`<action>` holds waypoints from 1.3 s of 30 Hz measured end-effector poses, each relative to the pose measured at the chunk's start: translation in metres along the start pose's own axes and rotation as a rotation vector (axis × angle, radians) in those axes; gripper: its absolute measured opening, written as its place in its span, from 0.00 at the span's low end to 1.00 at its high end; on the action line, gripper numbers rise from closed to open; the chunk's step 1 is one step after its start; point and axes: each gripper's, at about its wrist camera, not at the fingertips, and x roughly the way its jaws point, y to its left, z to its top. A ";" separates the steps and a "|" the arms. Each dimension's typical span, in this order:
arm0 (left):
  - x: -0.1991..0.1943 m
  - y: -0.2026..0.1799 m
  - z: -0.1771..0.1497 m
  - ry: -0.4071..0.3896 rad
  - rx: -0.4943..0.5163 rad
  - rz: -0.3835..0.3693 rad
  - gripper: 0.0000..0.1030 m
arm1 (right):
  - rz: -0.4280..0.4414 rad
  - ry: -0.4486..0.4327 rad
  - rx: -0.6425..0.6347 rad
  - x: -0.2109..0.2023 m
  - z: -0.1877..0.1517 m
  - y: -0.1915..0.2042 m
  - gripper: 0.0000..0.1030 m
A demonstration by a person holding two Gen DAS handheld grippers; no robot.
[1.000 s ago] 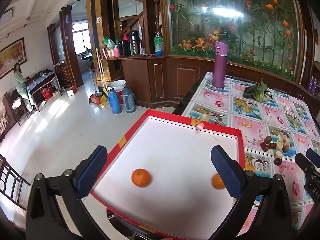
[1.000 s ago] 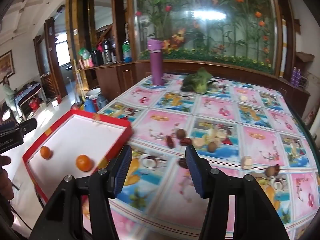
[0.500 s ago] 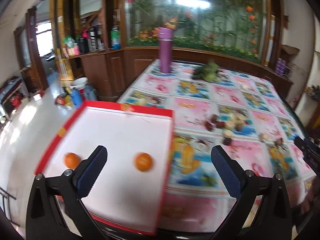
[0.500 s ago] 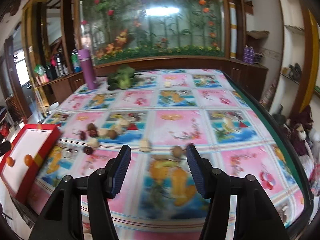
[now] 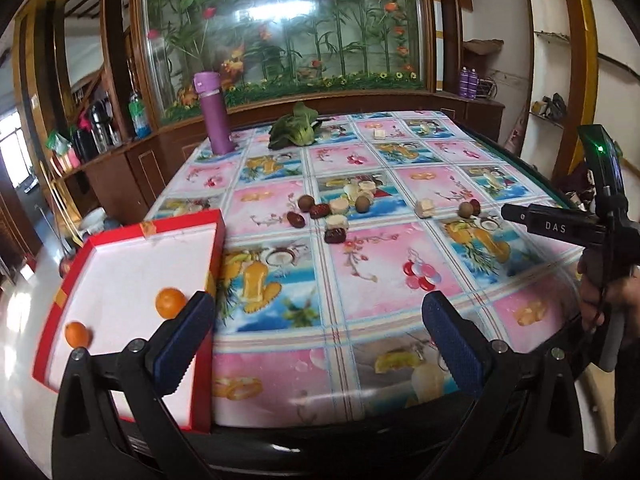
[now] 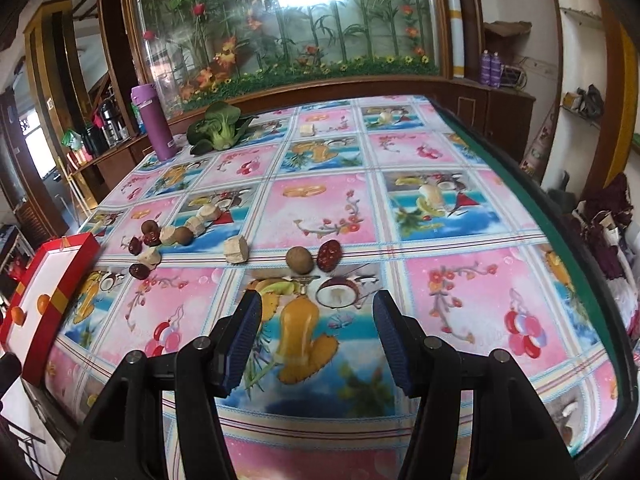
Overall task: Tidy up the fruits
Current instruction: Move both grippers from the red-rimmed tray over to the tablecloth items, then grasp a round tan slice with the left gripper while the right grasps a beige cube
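Observation:
A red box [image 5: 218, 236] with a white floor sits at the table's left front edge, holding two oranges [image 5: 170, 303] [image 5: 77, 334]. Small fruits lie mid-table: brown longans, dark red dates [image 5: 320, 211] and pale chunks [image 5: 338, 205]. In the right wrist view a longan [image 6: 299, 259] and a date [image 6: 329, 255] lie just ahead of my right gripper [image 6: 318, 338], which is open and empty. My left gripper [image 5: 320, 342] is open and empty above the front edge, to the right of the box. The red box [image 6: 60, 300] shows at far left in the right wrist view.
A purple flask [image 5: 216, 118] and a leafy green vegetable [image 5: 295, 127] stand at the table's far side. The table wears a pink and blue fruit-print cloth [image 5: 372, 268]. A glass wall of artificial flowers stands behind. The person's hand holds the right gripper's handle [image 5: 600, 280].
Both grippers have swung right, away from the red box toward the table's middle. The scattered fruits now lie nearer ahead. Both stay open.

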 end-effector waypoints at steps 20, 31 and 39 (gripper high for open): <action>0.117 0.016 0.052 0.191 -0.009 0.028 1.00 | 0.296 0.144 0.023 0.059 0.028 0.035 0.55; 0.152 0.022 0.062 0.271 -0.027 0.010 1.00 | 0.103 0.151 -0.075 0.087 0.037 0.060 0.31; 0.181 0.009 0.074 0.309 -0.049 -0.028 1.00 | 0.132 0.169 -0.054 0.093 0.037 0.056 0.17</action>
